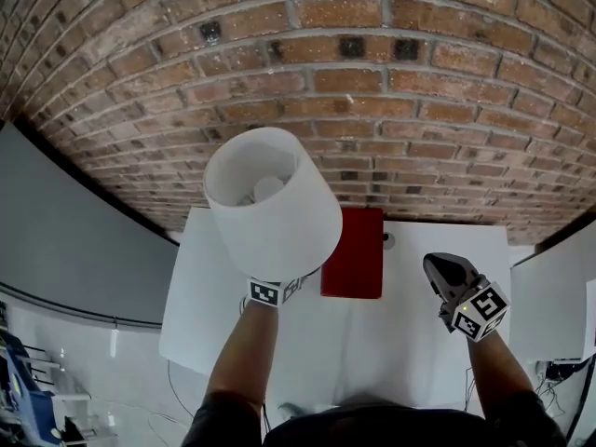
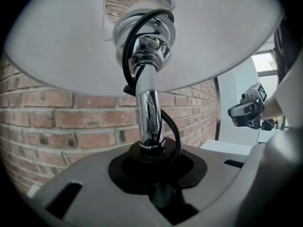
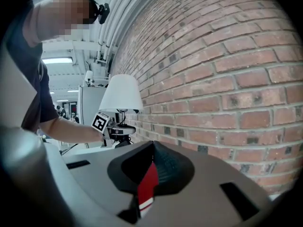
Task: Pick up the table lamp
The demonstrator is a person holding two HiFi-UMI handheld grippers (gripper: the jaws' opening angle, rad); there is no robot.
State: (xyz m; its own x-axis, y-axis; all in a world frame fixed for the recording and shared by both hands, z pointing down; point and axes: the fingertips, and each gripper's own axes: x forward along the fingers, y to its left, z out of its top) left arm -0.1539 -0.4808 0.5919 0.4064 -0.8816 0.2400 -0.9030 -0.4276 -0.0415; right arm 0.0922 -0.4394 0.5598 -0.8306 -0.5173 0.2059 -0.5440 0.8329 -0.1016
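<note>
The table lamp has a white shade (image 1: 270, 203) and a chrome stem (image 2: 150, 112) with a black cord (image 2: 174, 129) looped beside it. It hangs lifted above the white table (image 1: 410, 343). My left gripper (image 2: 152, 156) is shut on the stem just below the shade; in the head view the shade hides its jaws and only its marker cube (image 1: 272, 291) shows. The right gripper view shows the lamp (image 3: 121, 93) and left gripper (image 3: 118, 130) at some distance. My right gripper (image 1: 440, 270) is off to the right, jaws together, holding nothing.
A red flat object (image 1: 354, 254) lies on the table beside the lamp, near the brick wall (image 1: 372, 82). A small round item (image 1: 388, 240) sits just right of it. White panels stand at the right edge (image 1: 549, 296).
</note>
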